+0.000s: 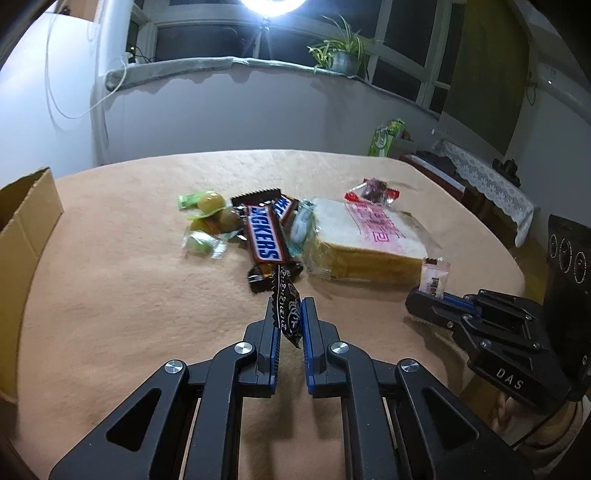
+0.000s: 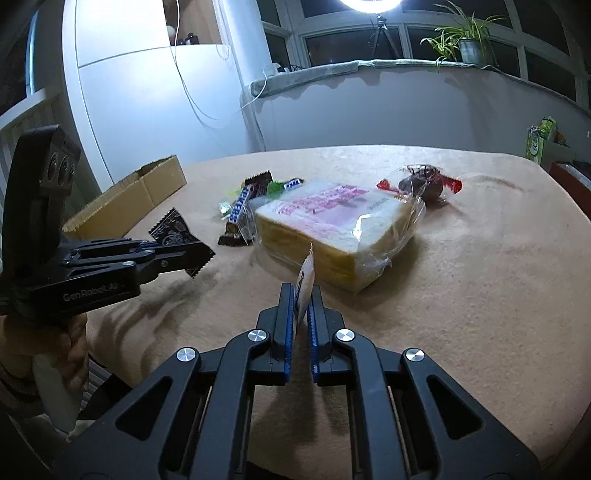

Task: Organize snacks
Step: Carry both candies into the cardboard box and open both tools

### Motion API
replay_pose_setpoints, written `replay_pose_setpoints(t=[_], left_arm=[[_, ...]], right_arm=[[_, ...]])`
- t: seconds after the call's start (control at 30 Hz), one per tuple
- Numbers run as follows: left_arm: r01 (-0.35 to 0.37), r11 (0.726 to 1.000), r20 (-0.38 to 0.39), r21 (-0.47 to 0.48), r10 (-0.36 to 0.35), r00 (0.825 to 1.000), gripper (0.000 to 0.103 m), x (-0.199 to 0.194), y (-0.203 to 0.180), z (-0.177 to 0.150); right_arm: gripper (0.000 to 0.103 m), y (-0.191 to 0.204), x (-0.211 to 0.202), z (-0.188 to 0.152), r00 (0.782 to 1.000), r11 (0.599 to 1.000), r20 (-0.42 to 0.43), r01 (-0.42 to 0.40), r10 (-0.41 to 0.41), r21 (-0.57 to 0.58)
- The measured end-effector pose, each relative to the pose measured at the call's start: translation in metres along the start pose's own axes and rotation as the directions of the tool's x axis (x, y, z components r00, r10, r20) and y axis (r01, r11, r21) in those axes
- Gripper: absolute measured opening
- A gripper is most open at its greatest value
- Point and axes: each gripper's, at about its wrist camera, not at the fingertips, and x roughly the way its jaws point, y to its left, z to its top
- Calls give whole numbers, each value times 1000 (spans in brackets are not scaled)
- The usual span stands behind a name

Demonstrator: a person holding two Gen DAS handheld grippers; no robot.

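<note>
Left gripper [image 1: 289, 314] pinched black packet [image 1: 286, 306] just before Snickers [image 1: 263, 236]. Right gripper [image 2: 303, 295] pinched white sachet [image 2: 306, 278] right of it, near bread [image 2: 332, 236]. Best: lift clear, carry to box [image 2: 129, 199] (far left), keep squeeze.

The room is lit dimly, chiefly by a ring lamp [image 1: 273, 5] whose glare is blown out at the top. Soft shadows are cast toward the camera across the table [image 1: 147, 295]. Edges are bent and darkened by fisheye distortion.
</note>
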Motion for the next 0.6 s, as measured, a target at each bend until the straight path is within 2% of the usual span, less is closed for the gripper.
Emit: replay_pose_setpoints(t=[0.27,0.6], left_arm=[[-18,999,53,-44,20,998,9,-29,17,-1],[-85,989,136,-124,102,985,9,-73,60,-10]], right_arm=[[7,18,-7,13,1000,999,16,7,-7,-34],[7,65,-1,31,1000,993,15,-20,21,-113]])
